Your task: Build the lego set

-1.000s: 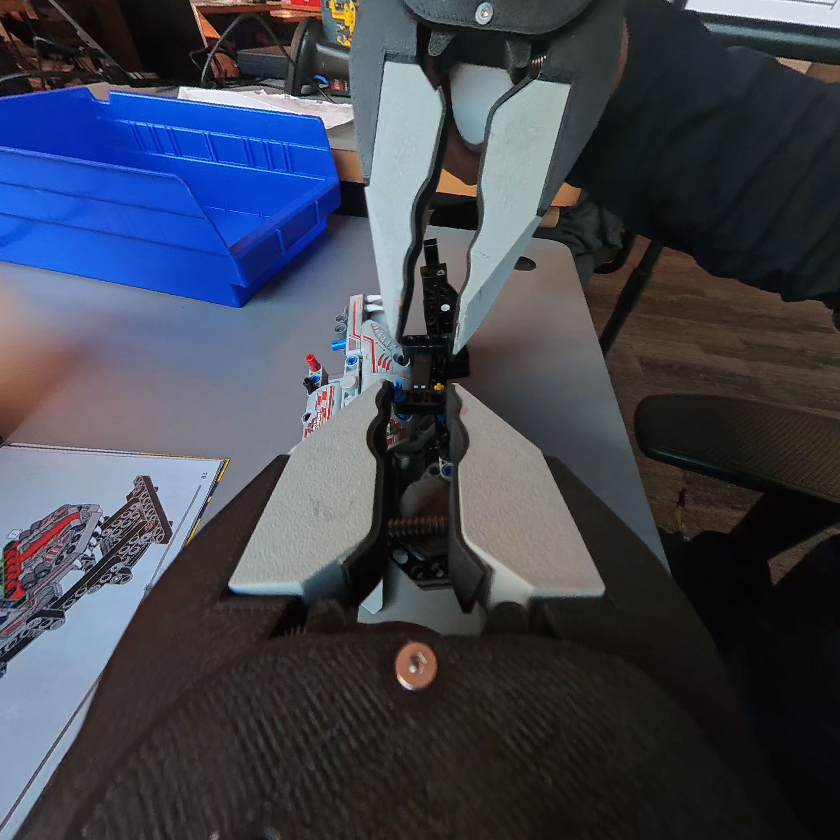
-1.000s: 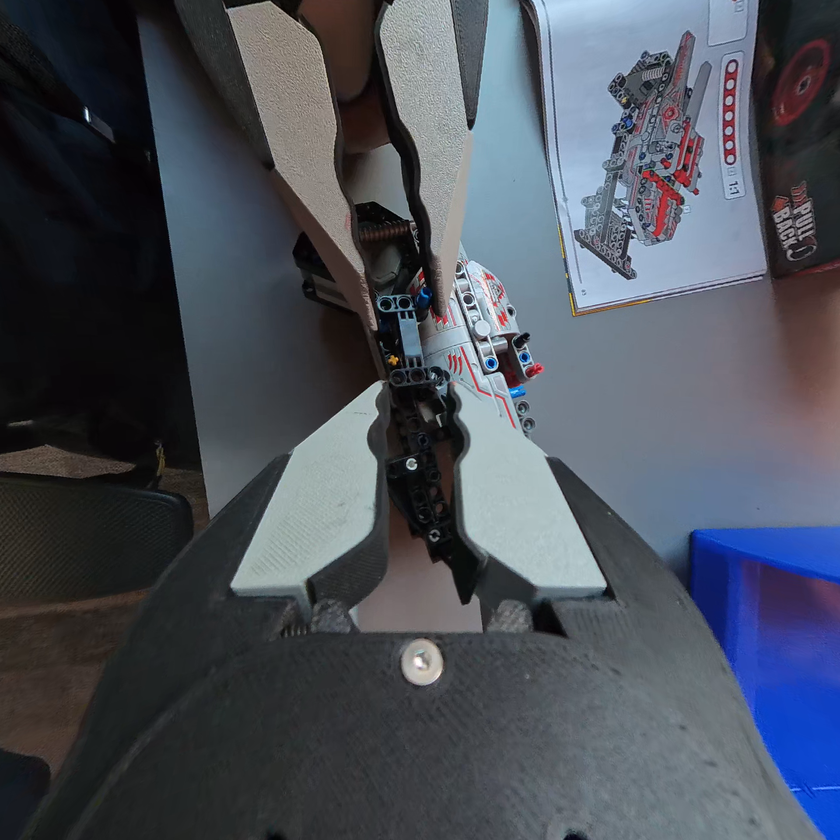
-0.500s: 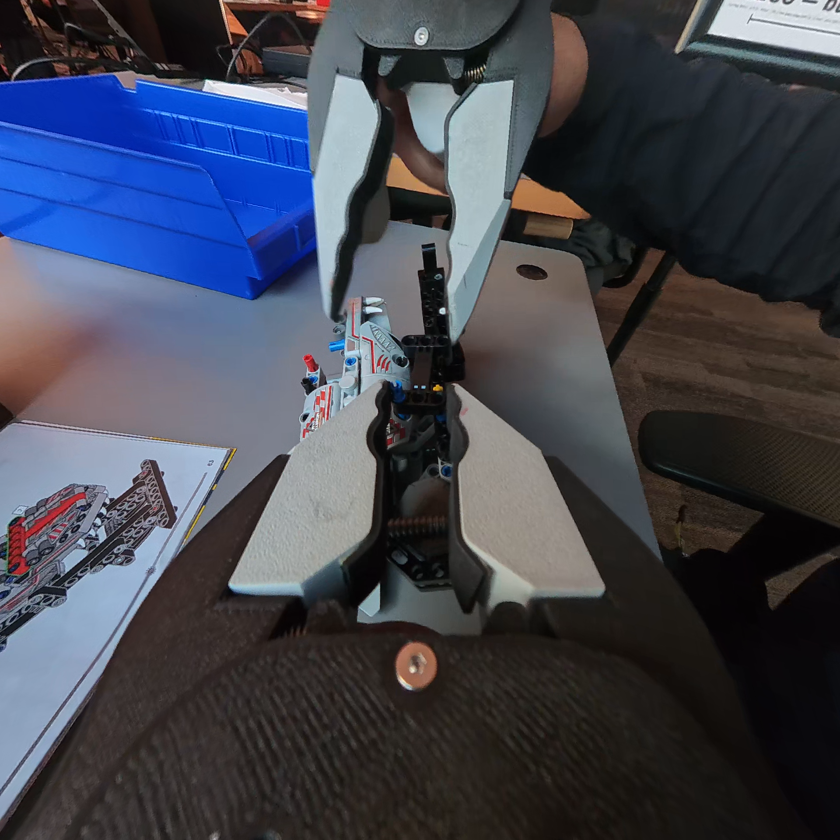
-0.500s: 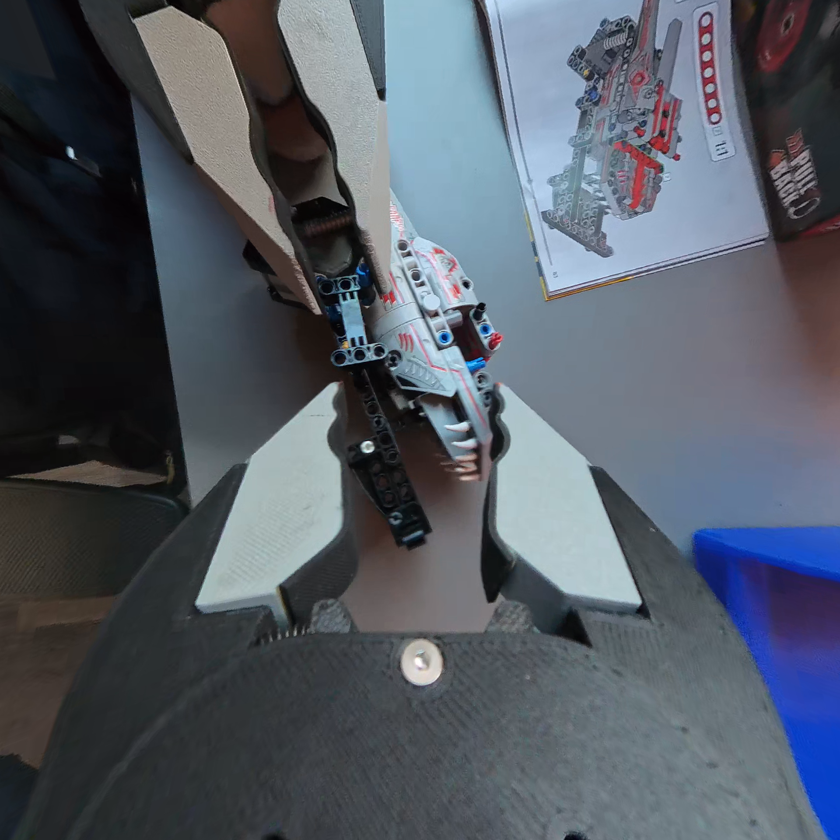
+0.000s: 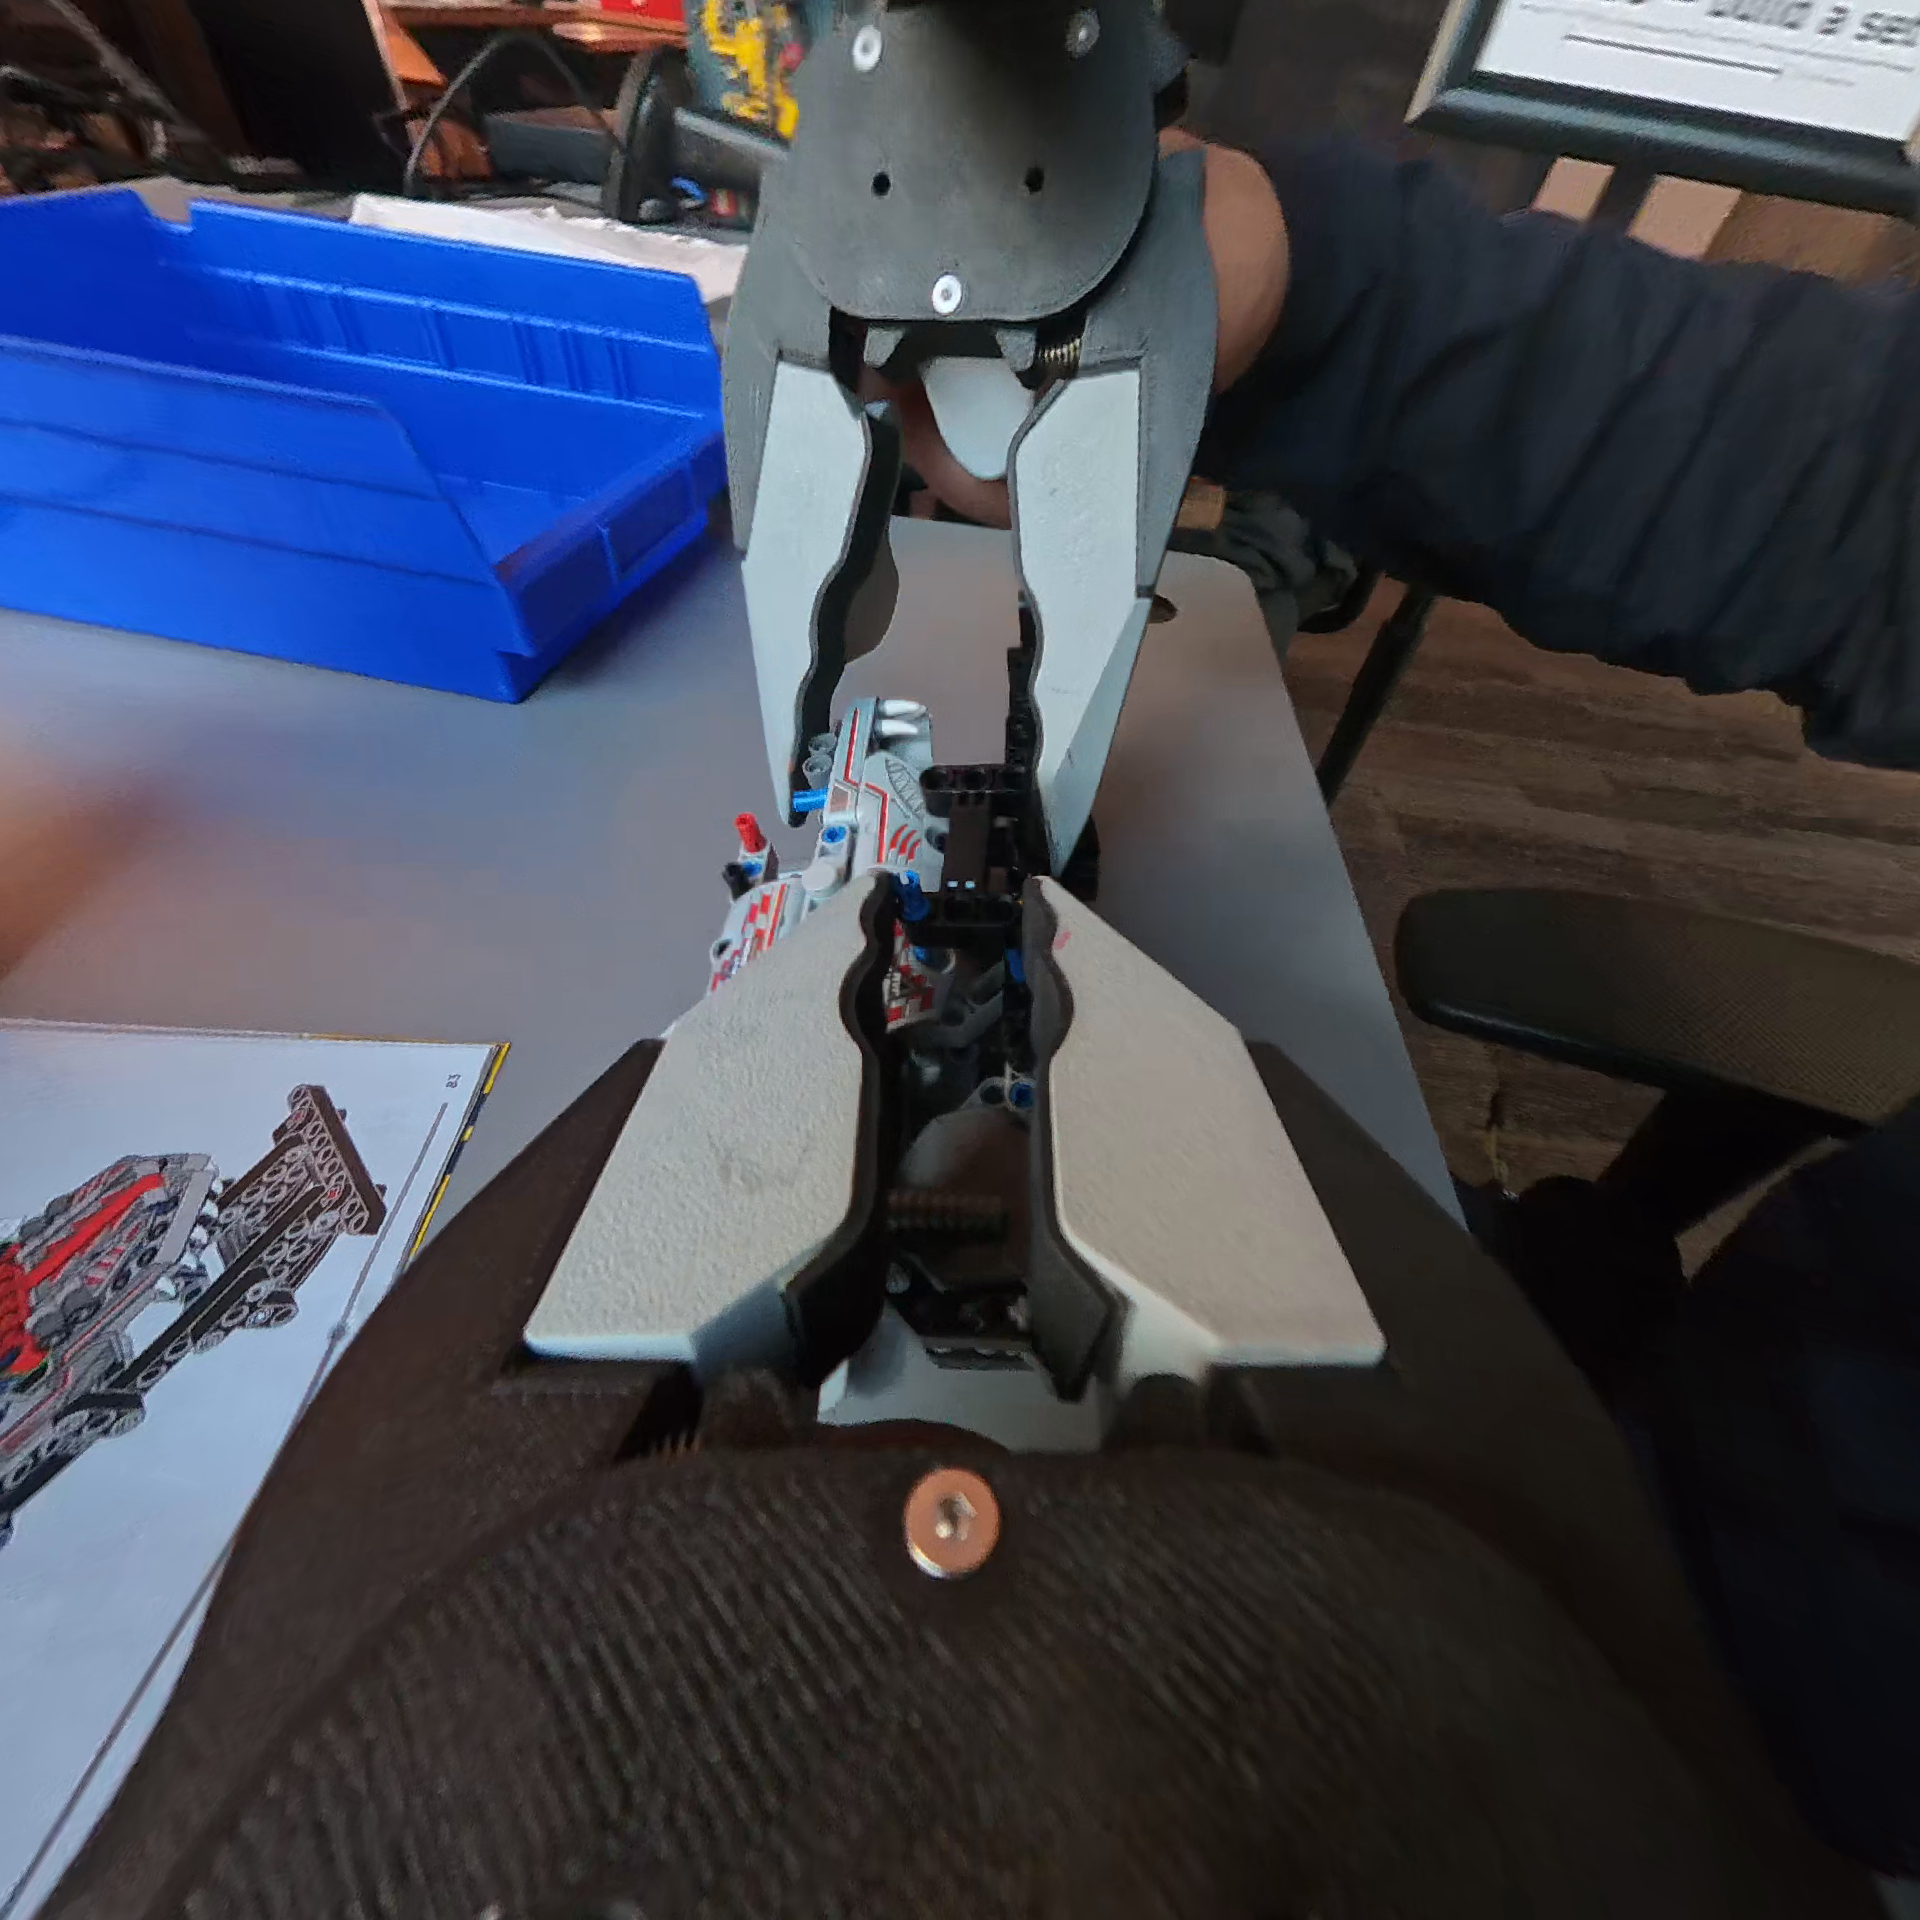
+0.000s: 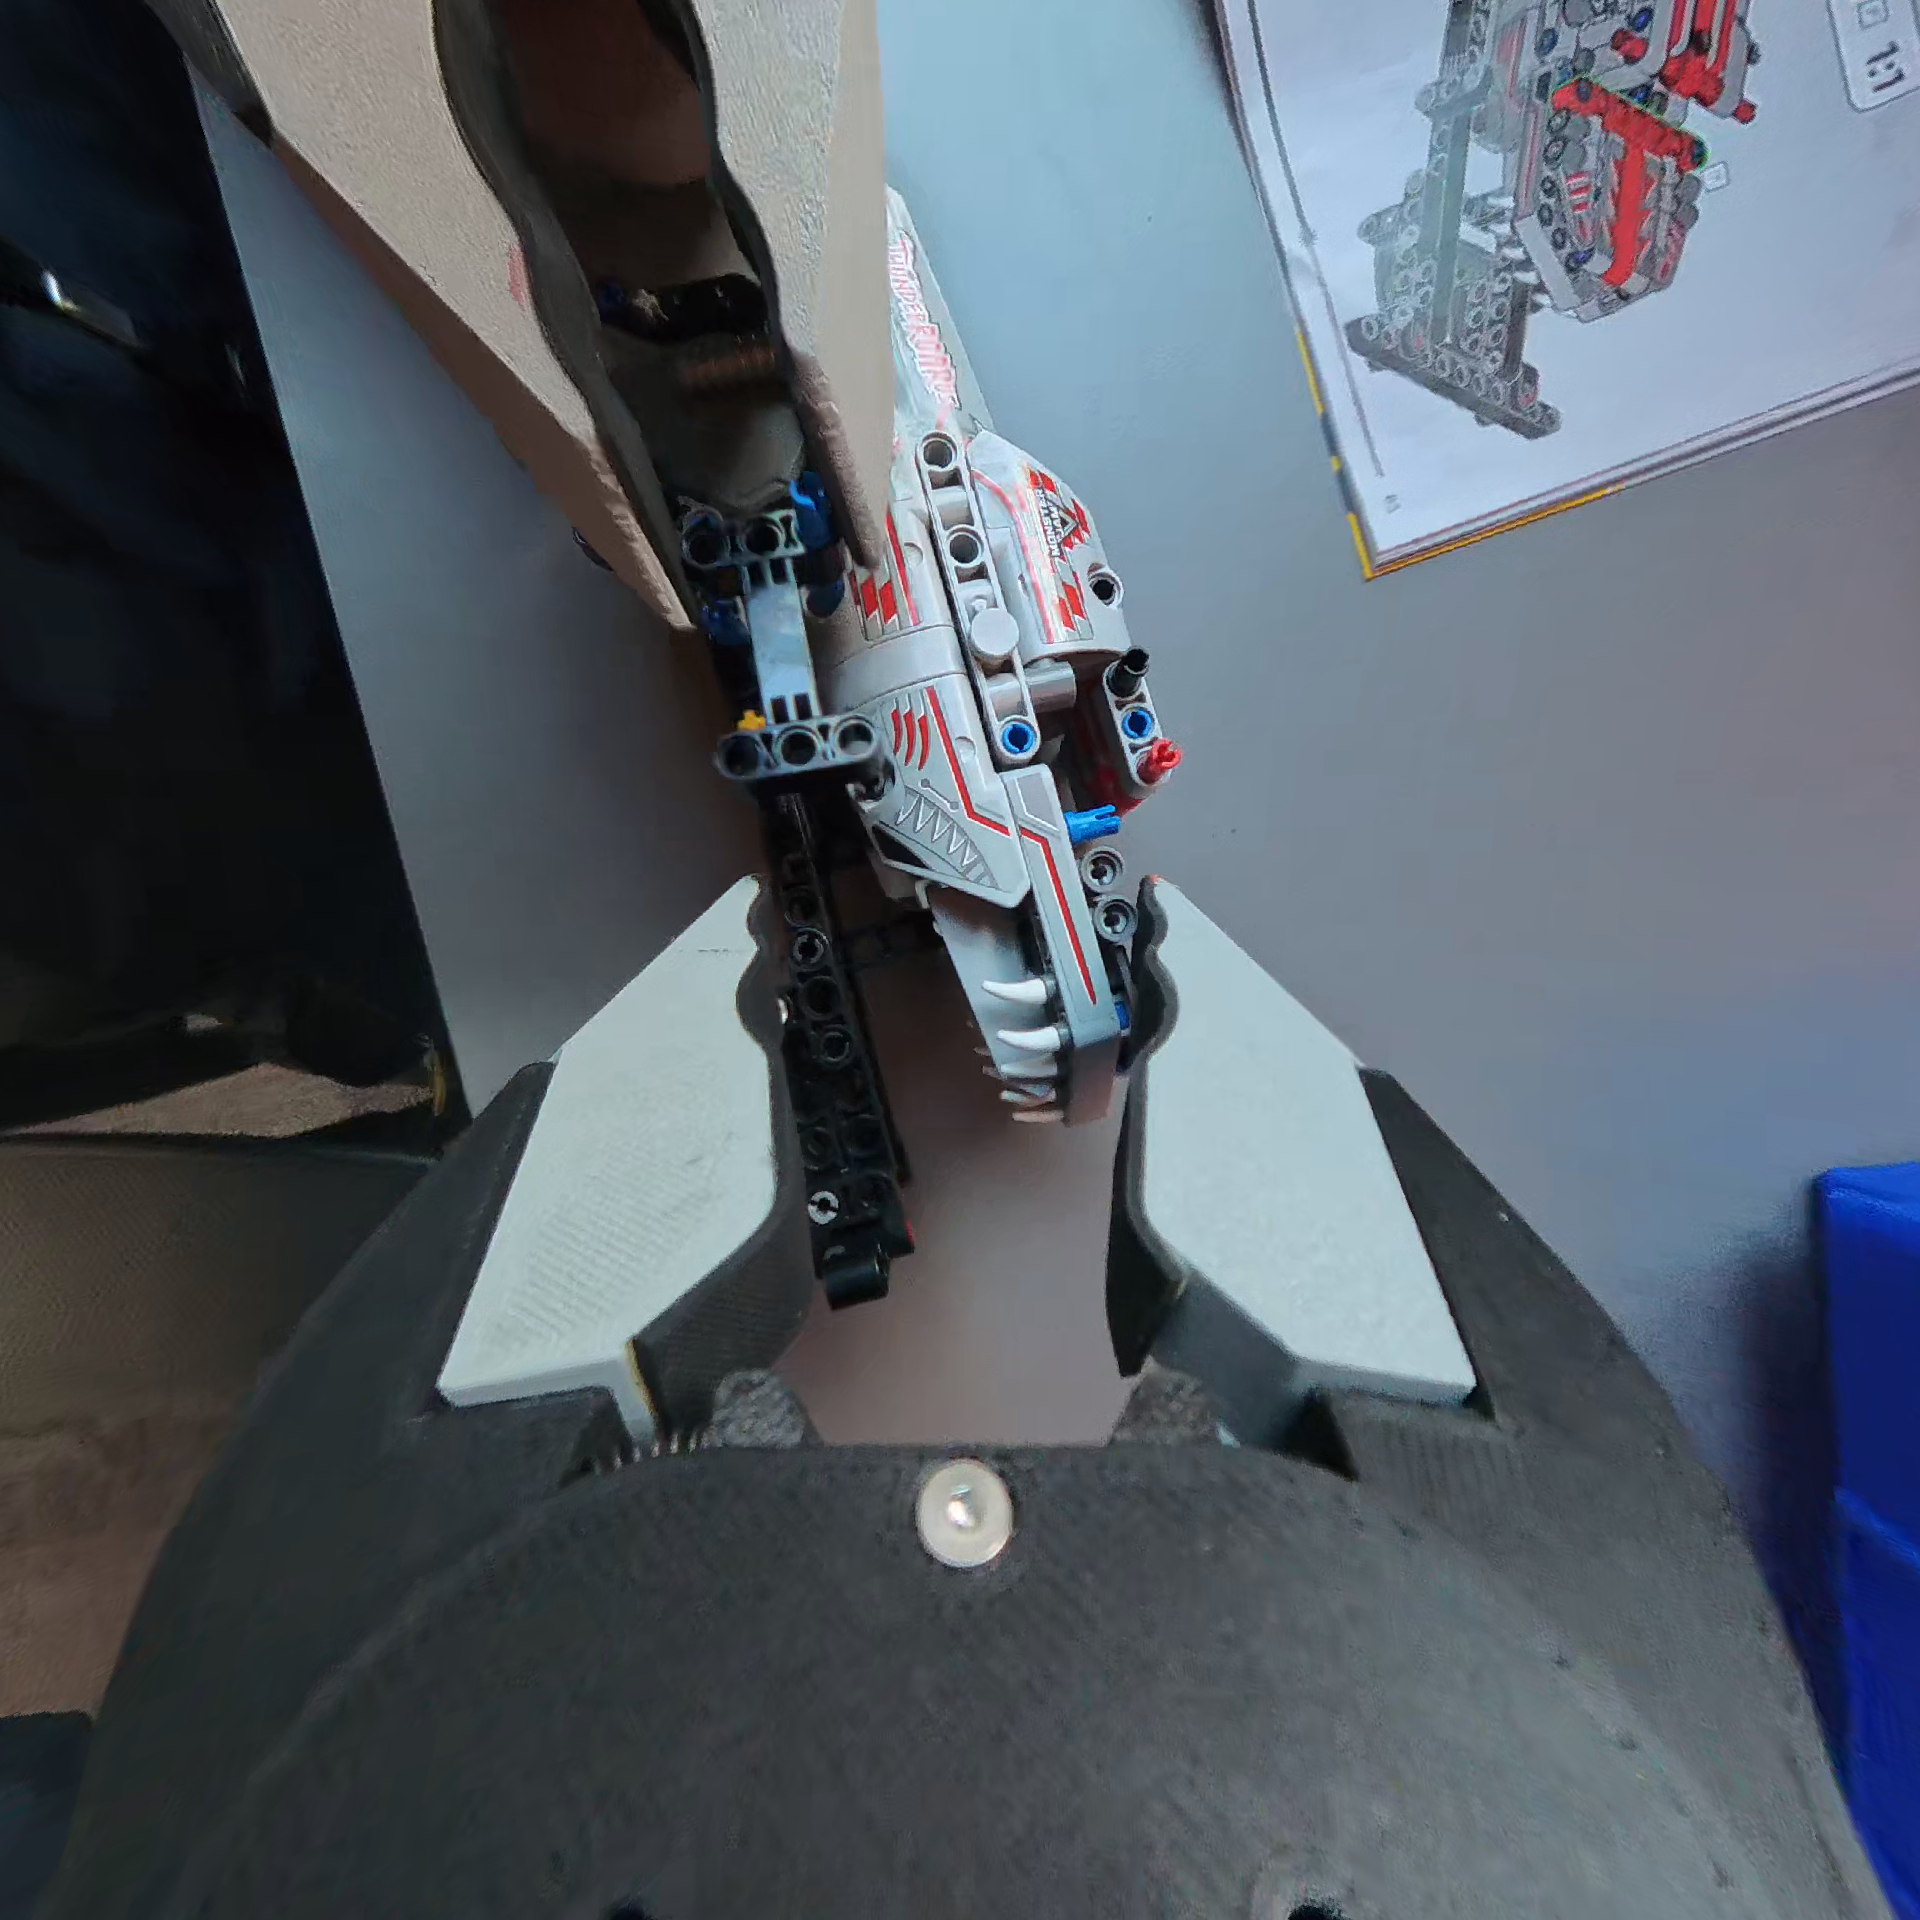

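Note:
The lego model (image 6: 966, 665) is grey with red stripes, white teeth and black beams, and is held above the grey table (image 5: 416, 831). My left gripper (image 5: 956, 899) is shut on its rear part; it also shows at the top of the right wrist view (image 6: 769, 582). My right gripper (image 6: 951, 894) is open, and its fingers straddle the model's front, with the long black beam (image 6: 831, 1039) by one finger and the toothed snout (image 6: 1039, 1018) by the other. In the left wrist view the right gripper (image 5: 925, 831) reaches in from above the model (image 5: 883, 810).
An open instruction booklet (image 5: 208, 1195) lies at the near left and also shows in the right wrist view (image 6: 1558, 260). A blue bin (image 5: 312, 416) stands at the far left. A black chair (image 5: 1662, 997) is off the table's right edge. A dark sleeve (image 5: 1558, 416) reaches in from the right. Across from one pair of fingers to the other is roughly 6 cm.
My right gripper let go of the black beam, opened wide and now straddles the whole front of the model. My left gripper keeps its hold.

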### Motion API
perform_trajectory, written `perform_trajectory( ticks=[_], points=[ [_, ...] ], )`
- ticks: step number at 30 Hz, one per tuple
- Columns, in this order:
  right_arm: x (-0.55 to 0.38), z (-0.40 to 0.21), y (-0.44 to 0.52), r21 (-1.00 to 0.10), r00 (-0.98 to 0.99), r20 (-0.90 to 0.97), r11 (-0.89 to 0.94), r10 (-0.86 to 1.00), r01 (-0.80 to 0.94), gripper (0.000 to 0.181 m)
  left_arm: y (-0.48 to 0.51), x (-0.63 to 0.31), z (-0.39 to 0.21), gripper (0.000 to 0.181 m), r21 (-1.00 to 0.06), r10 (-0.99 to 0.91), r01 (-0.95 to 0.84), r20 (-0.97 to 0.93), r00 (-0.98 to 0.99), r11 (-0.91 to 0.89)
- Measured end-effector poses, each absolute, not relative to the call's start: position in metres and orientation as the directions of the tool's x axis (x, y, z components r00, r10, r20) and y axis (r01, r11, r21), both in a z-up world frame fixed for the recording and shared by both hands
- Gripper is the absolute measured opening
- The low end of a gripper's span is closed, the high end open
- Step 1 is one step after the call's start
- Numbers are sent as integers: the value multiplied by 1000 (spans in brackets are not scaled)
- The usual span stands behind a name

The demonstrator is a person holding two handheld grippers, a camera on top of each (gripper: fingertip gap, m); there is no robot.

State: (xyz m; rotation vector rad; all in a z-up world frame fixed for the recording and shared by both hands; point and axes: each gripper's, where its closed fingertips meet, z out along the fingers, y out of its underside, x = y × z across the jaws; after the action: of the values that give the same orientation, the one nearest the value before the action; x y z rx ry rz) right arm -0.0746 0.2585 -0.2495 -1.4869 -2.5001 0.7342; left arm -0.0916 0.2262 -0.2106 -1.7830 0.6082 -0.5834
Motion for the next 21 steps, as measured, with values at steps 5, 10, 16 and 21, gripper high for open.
perform_trajectory(
  ticks=[5,10,16,21],
  points=[
    [-69,-247,255,-548,-451,-113,323,885,772,66,223,-94,-203,21,-969,-690,-98,88,719,-226],
    [-66,-227,256,-665,-407,-152,212,900,716,61,226,-123,-181,21,-976,-661,60,186,727,-210],
    [-66,-213,260,-697,-361,-20,246,932,673,56,234,-163,-176,21,-971,-567,111,216,795,-214],
    [-68,-209,242,-648,-400,96,362,912,671,48,224,-147,-170,21,-960,-654,152,272,706,-234]
  ],
)
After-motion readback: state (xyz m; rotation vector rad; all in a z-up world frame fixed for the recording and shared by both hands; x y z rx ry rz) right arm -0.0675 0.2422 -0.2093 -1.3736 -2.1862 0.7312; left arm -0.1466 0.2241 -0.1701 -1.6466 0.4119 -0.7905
